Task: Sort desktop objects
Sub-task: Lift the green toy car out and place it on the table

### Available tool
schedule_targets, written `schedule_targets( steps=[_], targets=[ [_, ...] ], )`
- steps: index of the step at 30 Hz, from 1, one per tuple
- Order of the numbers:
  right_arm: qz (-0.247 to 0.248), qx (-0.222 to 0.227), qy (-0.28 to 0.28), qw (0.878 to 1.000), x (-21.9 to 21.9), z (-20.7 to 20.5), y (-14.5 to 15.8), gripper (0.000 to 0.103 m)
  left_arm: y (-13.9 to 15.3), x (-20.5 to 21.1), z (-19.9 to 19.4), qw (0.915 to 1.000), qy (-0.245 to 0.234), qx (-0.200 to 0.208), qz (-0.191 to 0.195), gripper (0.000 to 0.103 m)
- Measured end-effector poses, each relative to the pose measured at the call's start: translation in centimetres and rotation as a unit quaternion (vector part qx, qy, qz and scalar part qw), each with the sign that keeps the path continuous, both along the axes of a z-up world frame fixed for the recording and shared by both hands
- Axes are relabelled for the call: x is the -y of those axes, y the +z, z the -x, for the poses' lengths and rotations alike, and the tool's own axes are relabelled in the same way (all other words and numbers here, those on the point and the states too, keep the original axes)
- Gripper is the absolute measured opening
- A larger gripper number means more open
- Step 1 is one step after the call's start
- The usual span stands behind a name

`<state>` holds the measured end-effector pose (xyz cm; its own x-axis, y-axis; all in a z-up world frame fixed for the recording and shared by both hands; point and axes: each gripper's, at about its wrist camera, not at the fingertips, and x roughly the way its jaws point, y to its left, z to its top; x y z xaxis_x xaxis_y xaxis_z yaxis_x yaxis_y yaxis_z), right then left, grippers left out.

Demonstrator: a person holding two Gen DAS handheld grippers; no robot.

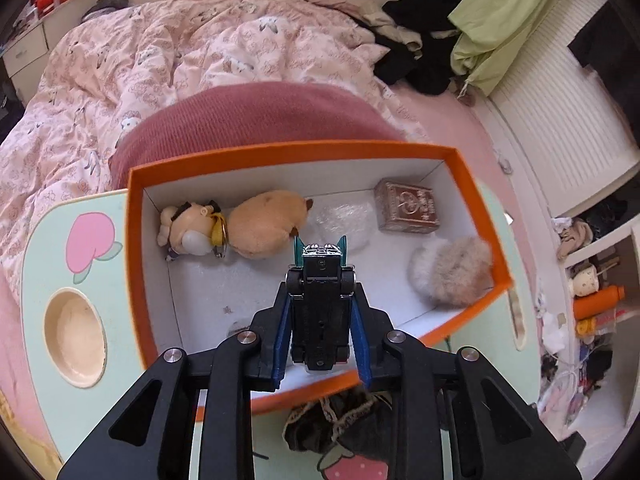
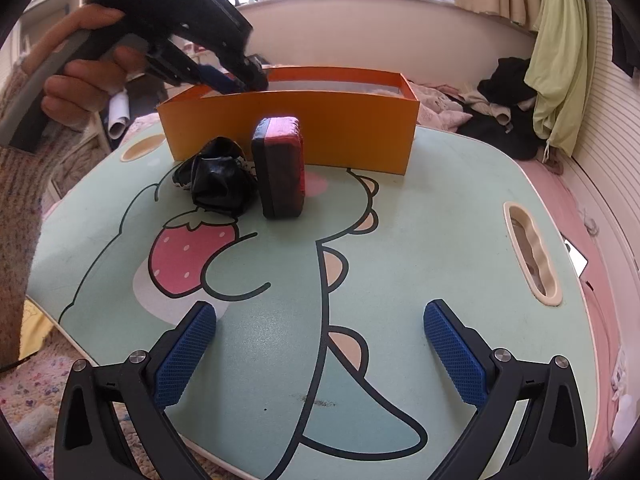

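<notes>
My left gripper (image 1: 320, 300) is shut on a black toy car (image 1: 322, 304), underside up, and holds it over the open orange box (image 1: 136, 240). The box holds a small doll (image 1: 188, 228), a tan plush (image 1: 266, 226), a clear wrapped lump (image 1: 344, 216), a brown card box (image 1: 408, 206) and a fluffy pom-pom (image 1: 452, 270). In the right wrist view the left gripper (image 2: 244, 80) sits at the orange box's (image 2: 320, 132) near rim. My right gripper (image 2: 320, 360) is open and empty above the table. A black-and-red case (image 2: 282, 168) and a crumpled black pouch (image 2: 218, 178) stand before the box.
The mint cartoon lap table (image 2: 440, 208) has a handle slot (image 2: 530, 248) at right and a round cup recess (image 1: 74, 340) at left. A bed with a pink quilt (image 1: 160, 52) and a pile of clothes (image 1: 420, 40) lies behind.
</notes>
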<state>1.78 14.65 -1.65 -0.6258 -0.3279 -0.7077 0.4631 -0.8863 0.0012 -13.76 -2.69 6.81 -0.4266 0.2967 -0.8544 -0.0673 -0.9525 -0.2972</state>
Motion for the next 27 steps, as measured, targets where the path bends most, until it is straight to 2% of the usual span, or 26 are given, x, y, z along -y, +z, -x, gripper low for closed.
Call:
schedule_targets(
  steps=[4, 9, 11, 14, 18, 25, 27],
  targets=[
    [0.0, 0.0, 0.0, 1.0, 0.0, 0.0, 0.0, 0.103, 2.6, 0.9, -3.8, 0.9977, -0.024, -0.042, -0.046, 0.028],
    [0.0, 0.0, 0.0, 1.0, 0.0, 0.0, 0.0, 0.103, 2.6, 1.7, -8.3, 0.9942, -0.045, -0.063, -0.075, 0.028],
    [0.0, 0.0, 0.0, 1.0, 0.0, 0.0, 0.0, 0.103, 1.3, 1.8, -9.6, 0.9932, -0.061, -0.052, -0.084, 0.028],
    [0.0, -0.001, 0.0, 1.0, 0.0, -0.1, 0.0, 0.103, -1.5, 1.4, -10.8, 0.9947, -0.068, -0.018, -0.075, 0.028],
    [0.0, 0.0, 0.0, 1.0, 0.0, -0.1, 0.0, 0.103, -5.1, 2.4, -10.5, 0.9967, -0.041, 0.015, -0.068, 0.028],
    [0.001, -0.001, 0.0, 1.0, 0.0, -0.1, 0.0, 0.103, -6.7, 3.0, -9.5, 0.9966, -0.022, 0.026, -0.075, 0.029],
    [0.001, -0.001, 0.0, 1.0, 0.1, -0.1, 0.0, 0.103, -6.7, 3.0, -9.8, 0.9961, -0.021, 0.019, -0.083, 0.035]
  ],
)
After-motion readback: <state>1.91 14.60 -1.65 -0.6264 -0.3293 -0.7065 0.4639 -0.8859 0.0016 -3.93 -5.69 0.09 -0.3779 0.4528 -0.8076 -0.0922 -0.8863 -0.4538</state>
